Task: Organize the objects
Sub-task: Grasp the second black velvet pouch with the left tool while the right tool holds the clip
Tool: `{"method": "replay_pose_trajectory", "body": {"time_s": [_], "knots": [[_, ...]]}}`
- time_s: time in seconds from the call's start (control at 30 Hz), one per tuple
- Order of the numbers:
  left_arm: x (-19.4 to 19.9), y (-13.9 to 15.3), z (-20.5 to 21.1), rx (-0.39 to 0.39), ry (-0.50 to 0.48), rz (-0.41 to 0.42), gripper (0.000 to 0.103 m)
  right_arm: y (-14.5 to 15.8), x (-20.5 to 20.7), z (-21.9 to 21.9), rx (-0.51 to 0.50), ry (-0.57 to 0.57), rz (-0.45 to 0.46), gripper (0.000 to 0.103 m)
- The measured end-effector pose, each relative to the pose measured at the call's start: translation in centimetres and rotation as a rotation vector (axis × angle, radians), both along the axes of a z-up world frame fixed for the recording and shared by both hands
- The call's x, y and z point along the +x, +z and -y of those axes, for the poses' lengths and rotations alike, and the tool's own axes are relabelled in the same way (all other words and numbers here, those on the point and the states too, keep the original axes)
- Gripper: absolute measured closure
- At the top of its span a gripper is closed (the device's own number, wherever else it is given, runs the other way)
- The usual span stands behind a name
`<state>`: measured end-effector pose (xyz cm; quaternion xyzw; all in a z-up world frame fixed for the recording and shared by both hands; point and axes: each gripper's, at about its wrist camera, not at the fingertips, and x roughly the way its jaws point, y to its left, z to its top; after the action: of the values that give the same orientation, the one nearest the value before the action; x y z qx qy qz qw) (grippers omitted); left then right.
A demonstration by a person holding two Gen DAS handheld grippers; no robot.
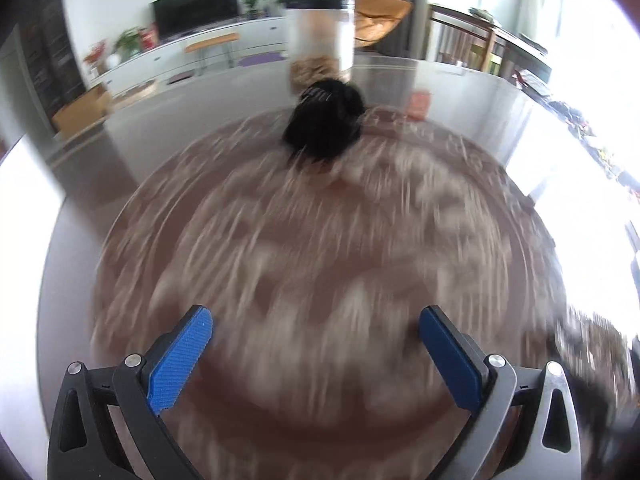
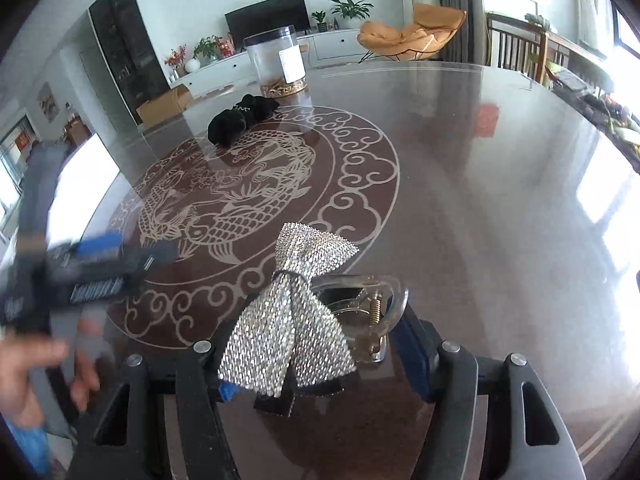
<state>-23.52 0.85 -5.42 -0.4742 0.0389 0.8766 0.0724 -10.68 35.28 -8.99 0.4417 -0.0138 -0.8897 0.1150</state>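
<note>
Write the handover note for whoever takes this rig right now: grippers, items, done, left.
Right gripper: shut on the rhinestone bow hair clip, held above the table.
Left gripper: open, nothing between its fingers, low over the table's dragon inlay; view motion-blurred.
Black hair accessory: lies on the table, just in front of the clear jar at the far edge.
Done: bow clip picked up.
Left: place the bow clip, probably beside the black one; destination not evident.
</note>
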Motion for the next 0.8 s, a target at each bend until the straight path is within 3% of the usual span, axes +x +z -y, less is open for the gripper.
{"method": "replay_pose_trajectory", "body": {"time_s": [0.17,0.27,0.37,0.43,0.5,0.53,0.57,0.67,0.8], "knots": [[-8.2,0.2,-0.8,-0.004,0.010,0.030,0.000,-0.1,0.0,0.8,0.008,-0.002,-0.002,0.039],[-13.3,0.3,-1.0,-0.010,0.103,0.102,0.000,-0.2,0.0,0.7,0.005,-0.003,-0.001,0.039],[-16.2,0.4,-1.2,-0.013,0.159,0.167,0.000,-0.2,-0.3,0.9,0.012,-0.003,-0.006,0.039],[-16.9,0.5,-1.9,-0.024,0.107,0.166,0.000,-0.3,-0.4,1.0,0.019,0.001,-0.008,0.039],[-16.3,0.9,-2.4,-0.025,0.064,0.118,0.020,-0.3,-0.5,1.0,0.019,0.002,-0.009,0.039],[-15.7,1.3,-2.6,-0.023,0.048,0.089,0.051,-0.3,-0.5,1.0,0.016,0.001,-0.009,0.039],[-15.0,1.5,-2.9,-0.031,0.029,0.069,0.068,-0.3,-0.5,0.9,0.013,0.001,-0.008,0.039],[-10.9,1.6,-3.3,-0.062,-0.015,0.035,0.068,-0.3,-0.5,0.8,0.003,-0.003,-0.010,0.039],[-1.9,1.7,-2.5,-0.017,-0.018,0.045,0.069,-0.3,0.0,0.9,0.015,-0.013,-0.020,0.047]]}}
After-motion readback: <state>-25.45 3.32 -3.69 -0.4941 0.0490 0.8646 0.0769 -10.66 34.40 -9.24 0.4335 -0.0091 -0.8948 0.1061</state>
